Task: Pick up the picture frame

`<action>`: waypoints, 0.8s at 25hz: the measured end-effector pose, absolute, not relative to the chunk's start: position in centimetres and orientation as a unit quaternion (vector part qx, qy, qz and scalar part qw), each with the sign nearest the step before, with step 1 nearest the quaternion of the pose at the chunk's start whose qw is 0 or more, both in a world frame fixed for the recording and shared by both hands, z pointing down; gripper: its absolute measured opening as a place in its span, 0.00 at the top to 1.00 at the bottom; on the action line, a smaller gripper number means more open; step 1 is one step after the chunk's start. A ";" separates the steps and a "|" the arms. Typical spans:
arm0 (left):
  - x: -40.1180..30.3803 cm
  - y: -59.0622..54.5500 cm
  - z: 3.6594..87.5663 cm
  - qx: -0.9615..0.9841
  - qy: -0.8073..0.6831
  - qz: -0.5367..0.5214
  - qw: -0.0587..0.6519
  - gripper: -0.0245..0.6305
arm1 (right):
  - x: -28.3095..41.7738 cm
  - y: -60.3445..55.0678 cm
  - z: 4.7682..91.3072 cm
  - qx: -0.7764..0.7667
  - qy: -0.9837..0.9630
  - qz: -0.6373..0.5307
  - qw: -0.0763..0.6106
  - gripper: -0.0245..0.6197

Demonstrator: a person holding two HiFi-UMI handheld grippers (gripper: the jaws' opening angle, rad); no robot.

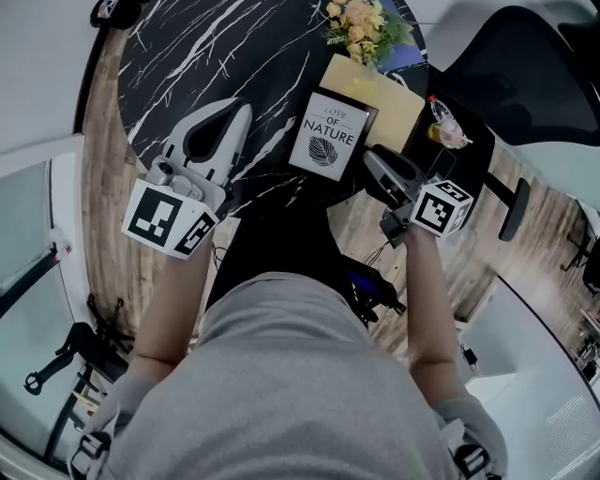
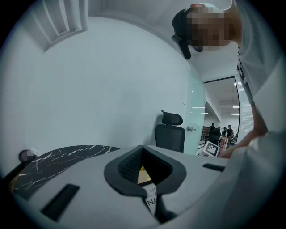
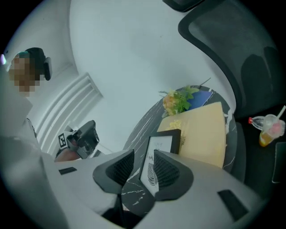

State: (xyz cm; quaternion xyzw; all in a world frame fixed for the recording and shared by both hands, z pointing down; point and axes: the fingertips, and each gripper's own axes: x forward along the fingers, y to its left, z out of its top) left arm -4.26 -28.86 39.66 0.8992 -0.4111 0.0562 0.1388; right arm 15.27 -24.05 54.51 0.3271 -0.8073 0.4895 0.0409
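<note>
The picture frame, black-edged with a white print of a leaf and the words "LOVE OF NATURE", sits on the black marble table in front of a yellow pad. My right gripper is low at the frame's near right corner. In the right gripper view its jaws stand open, with the frame showing just beyond the gap, untouched. My left gripper hovers over the table to the frame's left. In the left gripper view its tips meet, holding nothing; a strip of the frame shows through the hollow.
A bunch of yellow flowers lies at the table's far edge beside a blue sheet. A plastic drink cup rests on a dark seat right of the table. A black office chair stands behind it. Wooden floor surrounds the table.
</note>
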 end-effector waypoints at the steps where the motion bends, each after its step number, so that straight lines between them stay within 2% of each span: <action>1: -4.3 -28.8 39.8 0.899 -0.410 0.057 0.140 0.95 | 15.1 -23.9 55.0 0.326 -0.805 0.494 0.044 0.76; 20: -6.6 -28.5 42.5 0.886 -0.430 0.079 0.152 0.95 | 13.7 -22.4 62.3 0.300 -0.764 0.565 0.090 0.67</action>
